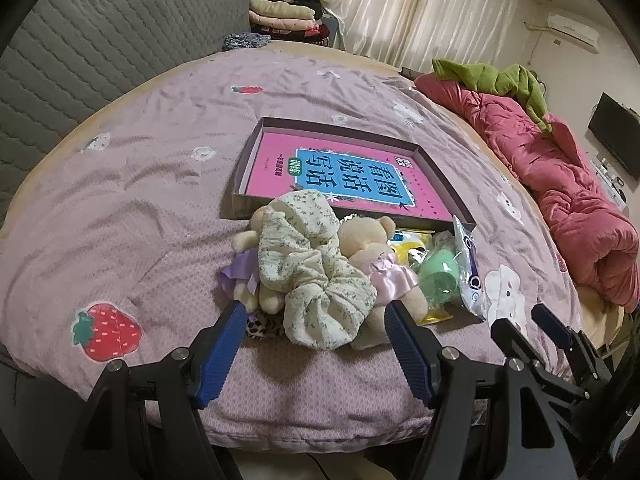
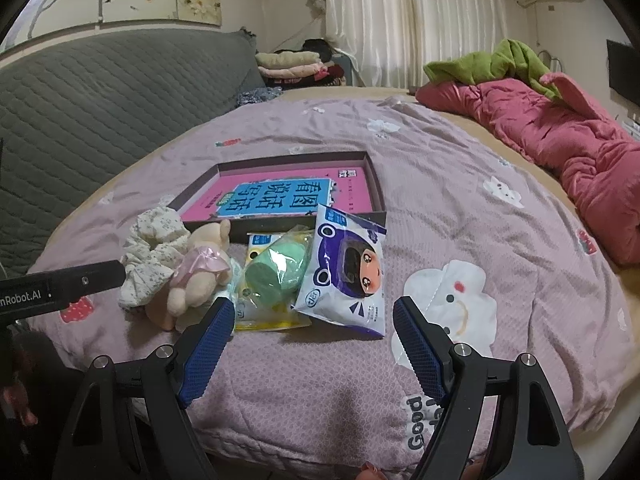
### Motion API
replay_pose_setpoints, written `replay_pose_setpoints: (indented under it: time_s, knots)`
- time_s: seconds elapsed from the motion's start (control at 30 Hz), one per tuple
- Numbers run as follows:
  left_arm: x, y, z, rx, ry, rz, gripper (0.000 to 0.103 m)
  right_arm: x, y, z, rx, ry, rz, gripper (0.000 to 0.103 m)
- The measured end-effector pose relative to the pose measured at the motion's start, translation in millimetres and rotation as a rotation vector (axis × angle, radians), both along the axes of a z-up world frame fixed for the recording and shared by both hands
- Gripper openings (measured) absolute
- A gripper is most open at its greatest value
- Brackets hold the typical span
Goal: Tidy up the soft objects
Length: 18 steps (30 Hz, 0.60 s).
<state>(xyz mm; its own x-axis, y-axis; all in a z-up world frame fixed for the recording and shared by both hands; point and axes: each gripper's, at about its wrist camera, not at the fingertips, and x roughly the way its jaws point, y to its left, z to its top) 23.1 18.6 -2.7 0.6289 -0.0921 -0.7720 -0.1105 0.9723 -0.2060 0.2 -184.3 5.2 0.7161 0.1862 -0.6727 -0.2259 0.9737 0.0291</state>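
Observation:
A pile of soft things lies on the pink bedspread in front of a shallow box (image 1: 256, 136) (image 2: 374, 178) holding a pink book (image 1: 360, 176) (image 2: 280, 196). A floral scrunchie (image 1: 316, 276) (image 2: 154, 248) lies over two small teddy bears, one in a purple bow (image 1: 246, 276), one in a pink dress (image 1: 384, 256) (image 2: 200, 276). Right of them lie a green item in a clear packet (image 1: 436, 276) (image 2: 276, 272) and a white cartoon packet (image 1: 468, 264) (image 2: 348, 276). My left gripper (image 1: 314, 310) is open just before the scrunchie. My right gripper (image 2: 314, 308) is open before the packets; it also shows in the left wrist view (image 1: 520, 316).
A crumpled red quilt (image 1: 552, 184) (image 2: 560, 136) with a green cloth (image 1: 500, 78) (image 2: 488, 62) lies along the bed's right side. A grey quilted headboard (image 1: 100, 40) (image 2: 100, 92) stands at the left. Folded clothes (image 1: 280, 16) (image 2: 296, 64) are stacked at the back. A leopard-print item (image 1: 262, 326) peeks from under the bears.

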Motion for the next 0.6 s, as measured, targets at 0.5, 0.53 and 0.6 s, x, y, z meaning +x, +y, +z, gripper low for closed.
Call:
replay_pose_setpoints:
  time_s: [0.5,0.53,0.6]
  knots:
    - [29.8,0.7,-11.6,0.016,0.027,0.018,0.071,35.5,-0.9,-33.2,-0.058,0.073,-0.048,0.082]
    - [31.9,1.7,-12.6,0.013,0.032,0.019,0.071,37.8,0.6,-35.7,-0.074,0.069,-0.050,0.082]
    - [35.6,4.0,-14.6,0.009,0.039,0.023,0.071,44.2,2.1,-41.0,-0.123,0.065,-0.068,0.082]
